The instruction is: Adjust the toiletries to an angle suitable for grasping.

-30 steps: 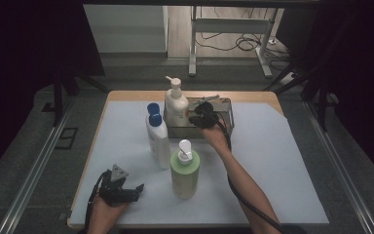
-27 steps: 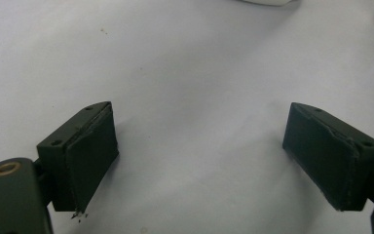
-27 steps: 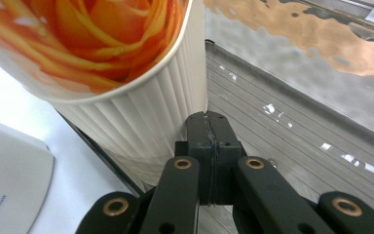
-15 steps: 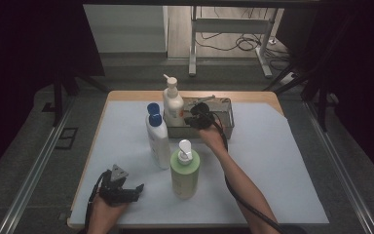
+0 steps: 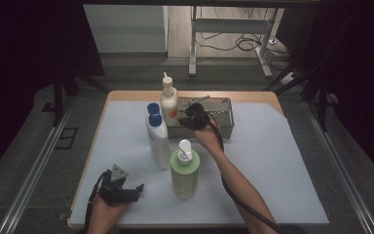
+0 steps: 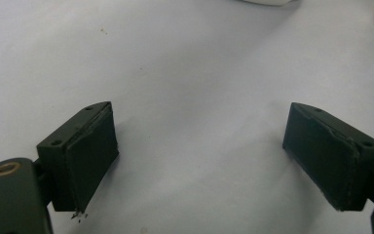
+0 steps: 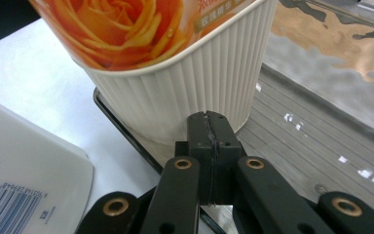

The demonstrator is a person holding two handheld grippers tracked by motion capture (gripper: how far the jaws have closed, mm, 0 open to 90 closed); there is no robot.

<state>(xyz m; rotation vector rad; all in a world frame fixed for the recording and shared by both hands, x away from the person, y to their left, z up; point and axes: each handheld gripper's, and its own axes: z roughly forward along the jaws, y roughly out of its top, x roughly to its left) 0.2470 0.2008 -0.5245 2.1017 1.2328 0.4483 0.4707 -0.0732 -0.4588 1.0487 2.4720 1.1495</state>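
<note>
My right gripper (image 7: 209, 141), jaws pressed together on nothing, sits against the base of the rose-label bottle (image 7: 175, 63) standing at the left end of the metal tray (image 7: 311, 136). Pushing on could topple the bottle. My left gripper (image 6: 199, 146) rests wide open.

Your metal tray (image 7: 321, 141) looks shiny and scratched. The cream bottle (image 7: 195, 83) is ribbed plastic with a glossy label. The table (image 6: 185, 73) cover looks smooth and matt.
</note>
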